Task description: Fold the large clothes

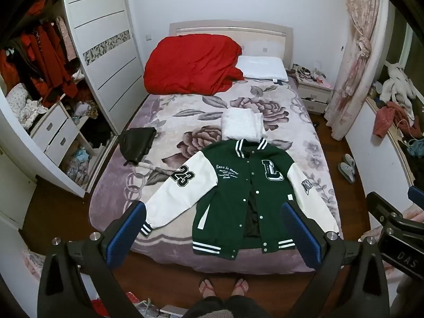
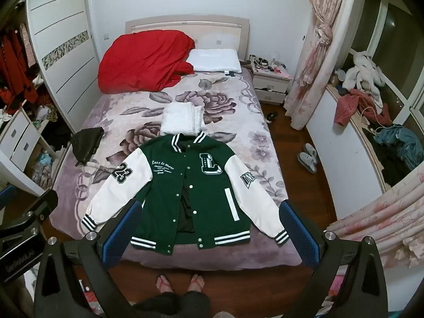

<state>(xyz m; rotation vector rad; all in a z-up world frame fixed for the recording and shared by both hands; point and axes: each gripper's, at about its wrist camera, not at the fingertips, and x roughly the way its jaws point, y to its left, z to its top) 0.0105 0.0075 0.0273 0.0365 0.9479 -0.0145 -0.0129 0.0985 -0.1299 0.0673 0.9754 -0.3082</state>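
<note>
A green varsity jacket (image 1: 233, 193) with white sleeves lies flat and face up at the near end of the bed (image 1: 164, 111), its collar toward the headboard and its striped hem close to the near edge. The front is unsnapped, showing a strip of dark lining down the middle. Both sleeves spread out and down to either side; the left sleeve carries a black "23" patch (image 1: 182, 176), the chest on the right a large letter "L" (image 1: 271, 170). Just beyond the collar, touching it, sits a folded white garment (image 1: 242, 127). A folded black garment (image 1: 136, 145) lies near the left edge of the bed, well apart from the jacket. At the far end a crumpled red quilt (image 1: 190, 63) is heaped against the headboard, with a white pillow (image 1: 261, 67) beside it on the right.

The left gripper (image 1: 214, 232) hangs above the near end of the bed with its blue-padded jaws spread wide and nothing between them. The right gripper (image 2: 209, 229) hangs likewise, jaws wide apart and empty, over the jacket's hem. Below both, the person's feet in sandals (image 2: 180, 282) stand on the wooden floor at the foot of the bed.

To the left stands an open wardrobe (image 1: 100, 39) full of clothes. To the right are a nightstand (image 1: 314, 92), a tied floral curtain (image 1: 357, 53), a pair of grey slippers (image 1: 347, 168) on the floor, and a window ledge (image 2: 352, 143) strewn with garments.
</note>
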